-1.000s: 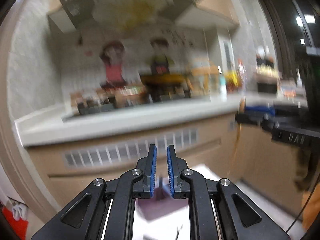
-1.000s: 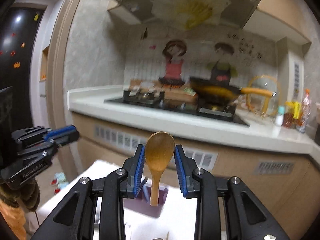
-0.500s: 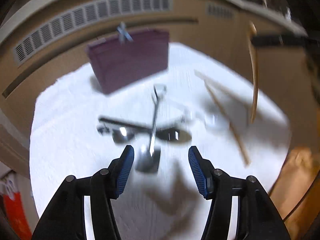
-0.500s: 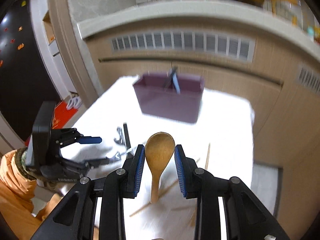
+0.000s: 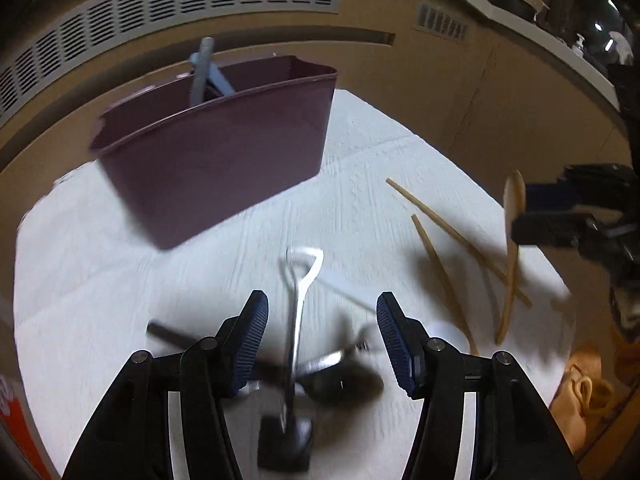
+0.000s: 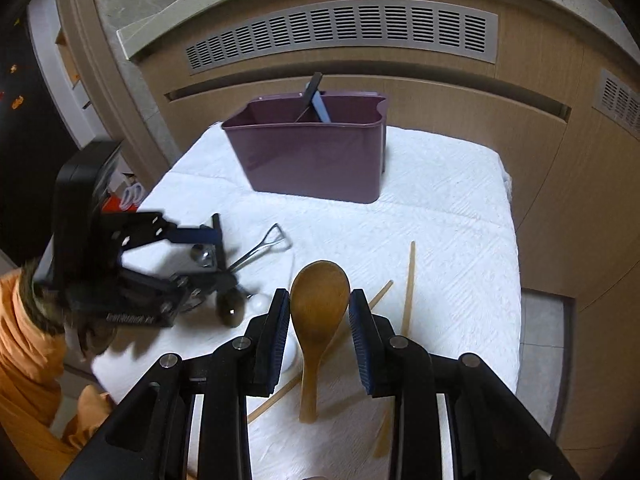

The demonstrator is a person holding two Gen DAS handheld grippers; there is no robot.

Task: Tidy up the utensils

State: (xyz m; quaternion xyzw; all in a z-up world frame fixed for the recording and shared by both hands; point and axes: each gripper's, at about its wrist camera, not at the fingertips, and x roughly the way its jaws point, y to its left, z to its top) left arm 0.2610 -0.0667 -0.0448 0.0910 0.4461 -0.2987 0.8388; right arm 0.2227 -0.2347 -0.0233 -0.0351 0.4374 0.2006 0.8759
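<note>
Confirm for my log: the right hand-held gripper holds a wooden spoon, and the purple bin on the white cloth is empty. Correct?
Not quite. The purple bin is not empty: the right wrist view shows utensil handles inside. The right hand-held gripper does hold the wooden spoon.

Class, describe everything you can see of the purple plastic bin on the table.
The purple plastic bin is a tall, rectangular, open-topped container with a rolled rim and smooth matte walls. It stands upright at the far side of the white textured cloth, close to the wooden cabinet front. A grey and a blue utensil handle lean inside it, poking above the rim. Neither tool touches it.
</note>
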